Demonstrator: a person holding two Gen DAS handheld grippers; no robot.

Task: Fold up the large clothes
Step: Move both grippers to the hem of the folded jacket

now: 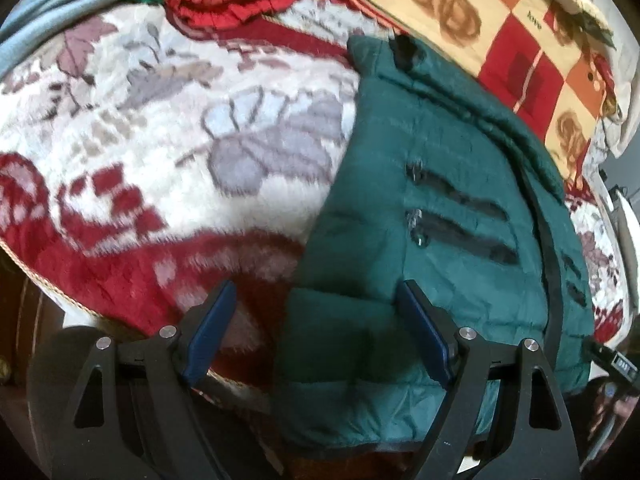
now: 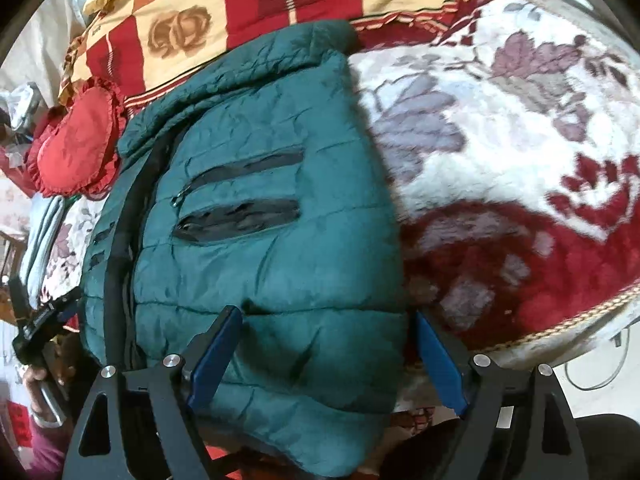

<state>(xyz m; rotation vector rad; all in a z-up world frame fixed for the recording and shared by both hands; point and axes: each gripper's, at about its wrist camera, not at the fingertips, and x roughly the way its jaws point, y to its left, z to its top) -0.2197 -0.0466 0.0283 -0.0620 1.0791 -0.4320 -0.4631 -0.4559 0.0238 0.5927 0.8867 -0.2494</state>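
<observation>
The left gripper (image 1: 316, 300) and right gripper (image 2: 328, 330), both spread wide and gripping nothing, hover above the dark green quilted jacket (image 2: 256, 220) on the floral fleece blanket (image 1: 160, 140), perhaps touching its hem. Only the right view shows the person's hand (image 2: 44, 376).

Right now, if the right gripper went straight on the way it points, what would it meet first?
Most likely the dark green quilted puffer jacket: the right gripper, jaws open, frames its lower hem near the edge. Depth is unclear.

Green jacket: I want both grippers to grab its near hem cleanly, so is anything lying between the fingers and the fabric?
Nothing visible. The green jacket lies bare on the blanket, and both open grippers already straddle its near hem.
</observation>
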